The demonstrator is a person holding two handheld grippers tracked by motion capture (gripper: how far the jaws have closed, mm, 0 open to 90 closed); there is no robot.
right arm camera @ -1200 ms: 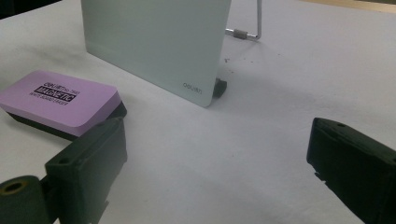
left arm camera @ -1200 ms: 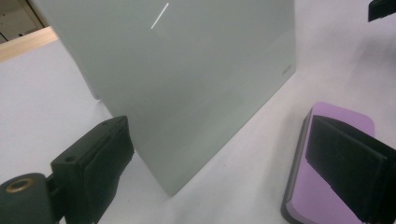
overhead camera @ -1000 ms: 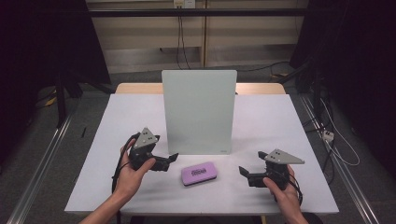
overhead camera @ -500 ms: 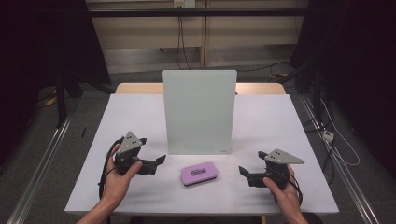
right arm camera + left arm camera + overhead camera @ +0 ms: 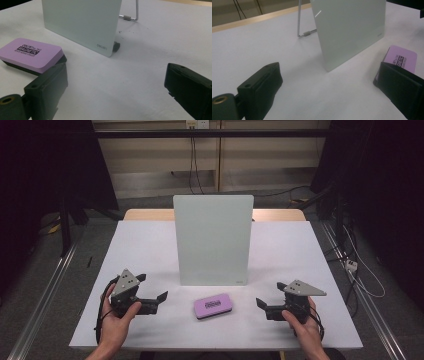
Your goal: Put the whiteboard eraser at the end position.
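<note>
Both grippers rest low over the near edge of a white table (image 5: 150,245), jaws spread wide and empty. From the high view, the left gripper (image 5: 152,301) sits at the near left, held in the left hand (image 5: 116,317), its jaws turned toward the table's middle. The right gripper (image 5: 267,306) sits at the near right in the right hand (image 5: 302,325), jaws turned inward too. Between them, well apart from each, a purple eraser (image 5: 213,305) lies flat. Just behind it a pale green board (image 5: 213,240) stands upright at the table's centre. A wooden edge shows at the far side of the table. Grey floor surrounds it, with metal rails along both sides, cables (image 5: 360,270) trailing at the right, dark curtains left and right, and a light wall behind with cords hanging down.

From the left gripper view, the two black jaws stand far apart over bare white tabletop (image 5: 262,47). The board (image 5: 349,27) leans back on a wire stand (image 5: 302,27). The eraser (image 5: 403,58) lies just beyond the right-hand jaw.

From the right gripper view, the jaws are again wide apart with nothing between them. The eraser (image 5: 30,53), labelled "MAGNETIC", lies just past the left-hand jaw. The board (image 5: 80,22) stands behind it, a small logo at its lower corner, a dark foot (image 5: 116,46) and the wire stand (image 5: 132,12) at its back.
</note>
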